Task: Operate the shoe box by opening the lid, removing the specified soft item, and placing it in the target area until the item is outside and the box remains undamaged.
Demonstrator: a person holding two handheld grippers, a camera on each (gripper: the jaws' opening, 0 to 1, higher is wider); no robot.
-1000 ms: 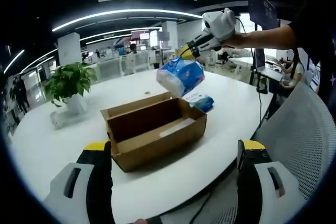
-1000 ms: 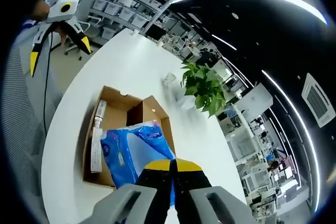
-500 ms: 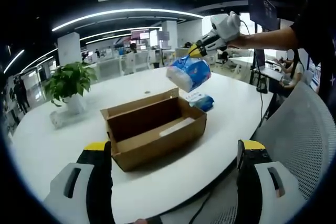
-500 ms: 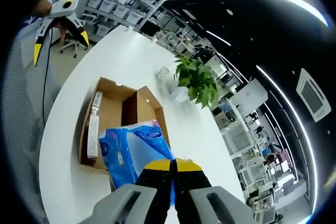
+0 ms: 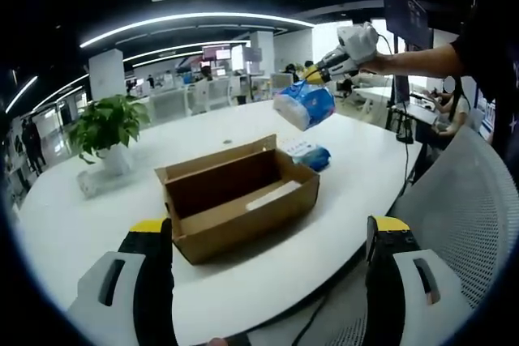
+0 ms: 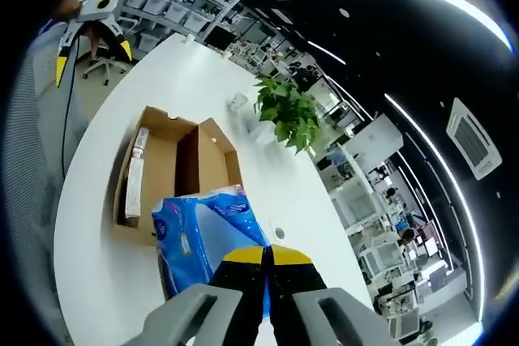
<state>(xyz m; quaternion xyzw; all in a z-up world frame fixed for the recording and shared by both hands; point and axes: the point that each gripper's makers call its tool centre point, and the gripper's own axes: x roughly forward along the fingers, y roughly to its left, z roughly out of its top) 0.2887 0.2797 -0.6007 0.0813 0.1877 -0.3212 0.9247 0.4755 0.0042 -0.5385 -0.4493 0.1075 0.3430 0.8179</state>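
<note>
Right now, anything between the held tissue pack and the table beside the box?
Nothing visible. The right claw holds the blue tissue pack in the air past the open cardboard box. A second blue pack already lies there; bare table surrounds it.

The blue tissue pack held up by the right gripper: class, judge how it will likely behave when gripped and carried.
The blue tissue pack looks soft: the right gripper has its jaws closed together on the plastic wrap, so it likely crumples rather than resists. It hangs from one edge above the table, suggesting it is light. The glossy wrap may be slippery.
</note>
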